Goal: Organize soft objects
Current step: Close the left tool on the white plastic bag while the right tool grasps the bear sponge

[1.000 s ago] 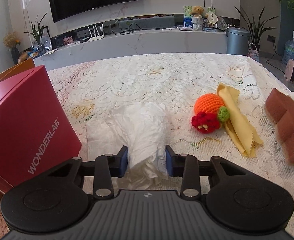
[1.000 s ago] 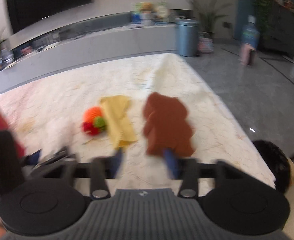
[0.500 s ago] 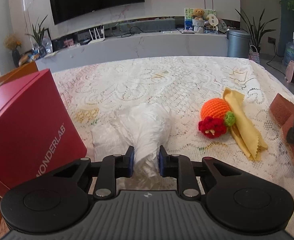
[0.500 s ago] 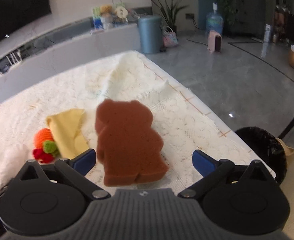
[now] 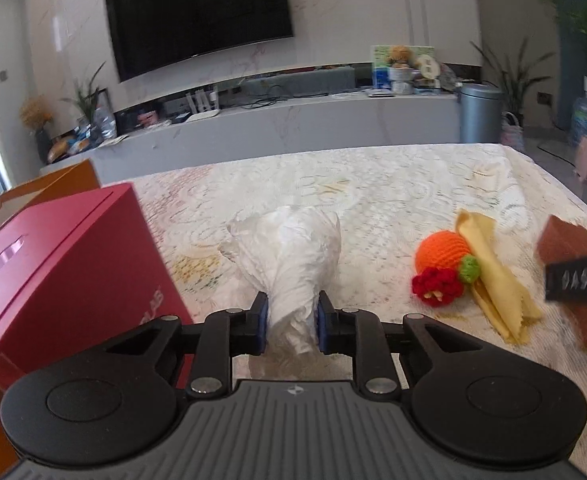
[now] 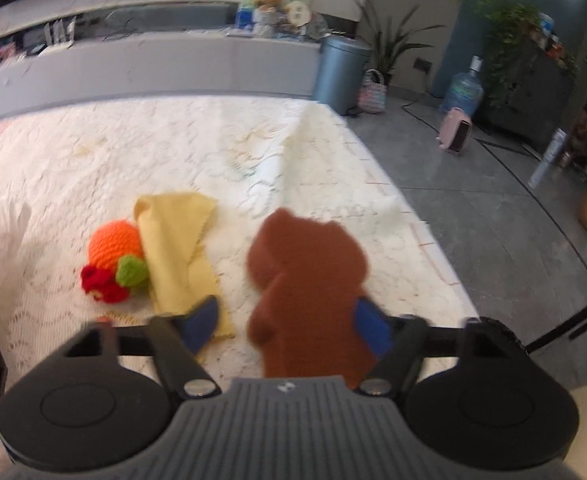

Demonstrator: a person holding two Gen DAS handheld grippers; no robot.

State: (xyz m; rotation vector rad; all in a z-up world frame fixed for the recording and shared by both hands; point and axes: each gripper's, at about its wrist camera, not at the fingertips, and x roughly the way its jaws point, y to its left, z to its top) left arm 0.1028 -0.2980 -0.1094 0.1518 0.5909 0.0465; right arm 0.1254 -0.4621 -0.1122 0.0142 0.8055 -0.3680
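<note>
Closing on the brown bear-shaped sponge [image 6: 305, 300] at lower centre, the right gripper [image 6: 289, 324] has a gap beside one finger — it could slip. The left gripper [image 5: 291, 322] is clamped on the white wad [image 5: 293, 264], bottom centre.

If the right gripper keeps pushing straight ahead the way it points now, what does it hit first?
The brown bear-shaped sponge: it already lies between the closing jaws of the right gripper, so going straight on would likely meet its body. Beyond it only the white lace tablecloth shows, though blur leaves depth uncertain.
</note>
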